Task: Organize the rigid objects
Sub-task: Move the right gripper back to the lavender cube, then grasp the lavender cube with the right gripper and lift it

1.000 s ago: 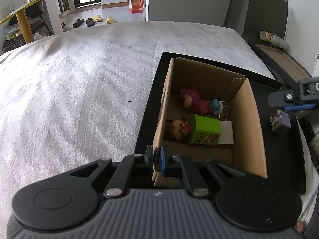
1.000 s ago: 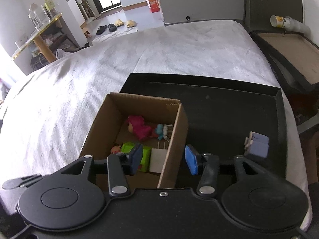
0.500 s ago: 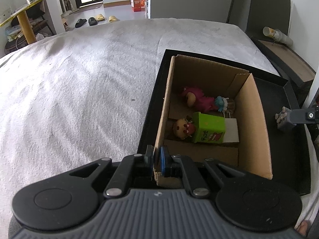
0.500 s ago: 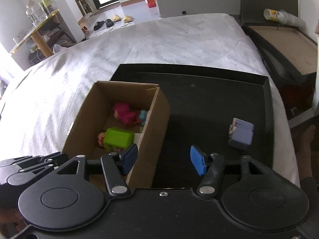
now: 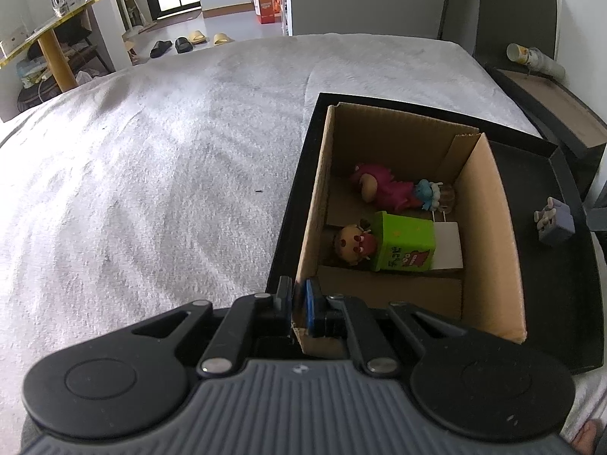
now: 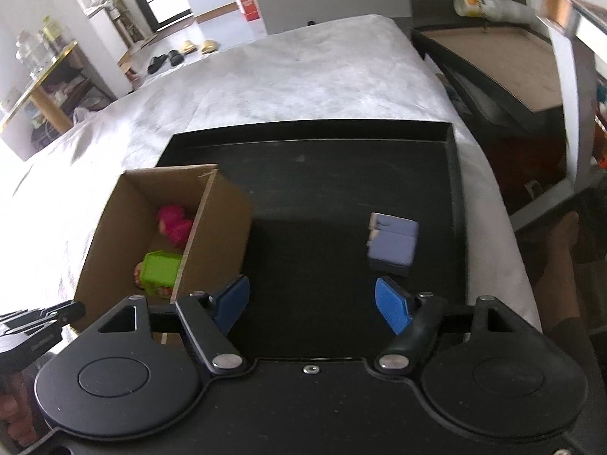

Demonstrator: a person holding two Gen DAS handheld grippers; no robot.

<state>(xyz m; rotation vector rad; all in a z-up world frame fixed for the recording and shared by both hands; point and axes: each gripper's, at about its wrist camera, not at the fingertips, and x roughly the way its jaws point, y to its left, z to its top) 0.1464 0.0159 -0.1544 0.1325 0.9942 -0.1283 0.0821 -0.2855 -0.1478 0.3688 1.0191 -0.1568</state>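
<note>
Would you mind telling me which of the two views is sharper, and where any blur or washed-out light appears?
Left wrist view: sharp, with the toys in the cardboard box crisp. Right wrist view: softer, with motion blur smearing the box, the purple block and the right edge; the bedspread is overexposed at left.

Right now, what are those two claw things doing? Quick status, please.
Left gripper shut on cardboard box wall. Right gripper open, empty, short of purple block on black tray. Nothing between them.
</note>
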